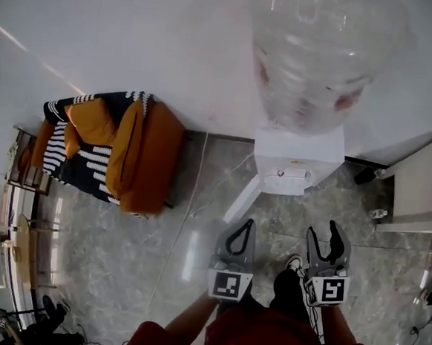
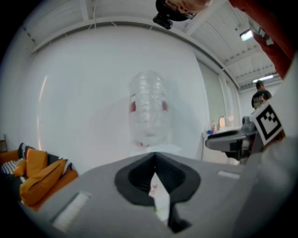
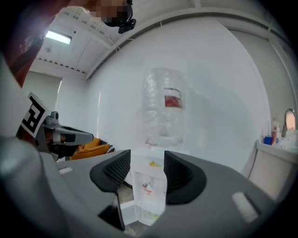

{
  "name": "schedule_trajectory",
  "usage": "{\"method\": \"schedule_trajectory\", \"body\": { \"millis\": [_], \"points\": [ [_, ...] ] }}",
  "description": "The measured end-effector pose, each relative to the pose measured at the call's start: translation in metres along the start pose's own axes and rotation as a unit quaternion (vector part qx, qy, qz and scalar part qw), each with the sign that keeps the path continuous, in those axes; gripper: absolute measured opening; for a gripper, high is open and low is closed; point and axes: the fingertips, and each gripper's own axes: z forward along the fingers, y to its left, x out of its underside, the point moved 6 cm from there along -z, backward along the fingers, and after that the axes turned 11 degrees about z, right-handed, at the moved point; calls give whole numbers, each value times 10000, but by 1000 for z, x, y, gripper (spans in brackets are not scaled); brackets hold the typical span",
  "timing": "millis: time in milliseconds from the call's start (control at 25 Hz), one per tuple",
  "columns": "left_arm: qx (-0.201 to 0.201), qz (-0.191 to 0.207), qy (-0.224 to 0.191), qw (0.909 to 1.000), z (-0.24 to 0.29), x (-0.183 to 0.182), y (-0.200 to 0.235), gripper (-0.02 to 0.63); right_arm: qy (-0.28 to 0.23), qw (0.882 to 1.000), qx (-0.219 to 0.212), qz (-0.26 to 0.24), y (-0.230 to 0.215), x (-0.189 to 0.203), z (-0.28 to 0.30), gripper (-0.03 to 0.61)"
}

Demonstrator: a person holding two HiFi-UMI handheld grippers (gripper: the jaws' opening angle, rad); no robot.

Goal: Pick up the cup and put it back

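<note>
1. Tools: left gripper (image 1: 247, 226) jaws pressed together, empty; right gripper (image 1: 324, 235) jaws spread, nothing between them.
2. The cup cannot be made out in any view; probably at the white water dispenser (image 1: 297, 163) ahead.
3. Judged light, thin-walled and crushable: pinch mid-wall, gently.
4. The bottle (image 1: 322, 57) is clear ribbed plastic, the floor (image 1: 120, 257) glossy stone, the chair (image 1: 132, 154) orange and cushioned.

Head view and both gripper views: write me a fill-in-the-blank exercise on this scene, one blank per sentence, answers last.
1. The clear bottle sits on top of the white water ____.
2. The left gripper's jaws are ____.
3. The right gripper's jaws stand ____, gripping nothing.
4. The armchair at the head view's left is coloured ____.
Missing words: dispenser; shut; open; orange.
</note>
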Motion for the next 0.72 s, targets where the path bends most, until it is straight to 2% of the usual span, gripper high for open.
{"method": "schedule_trajectory", "body": {
  "millis": [120,440,560,720],
  "points": [
    [-132,-109,-367,9992,-4,-45,13,0,-335,9984,-178,420,8,-44,-8,225],
    [-92,359,-652,9972,-12,-116,27,0,-984,9951,-100,50,35,-134,-23,225],
    [-54,331,-865,9957,-17,-130,26,0,-1088,9941,-19,-10,42,-150,-29,225],
    [-69,179,-976,9950,-25,-140,28,0,-1216,9921,127,-292,48,-157,-39,182]
  ]
}}
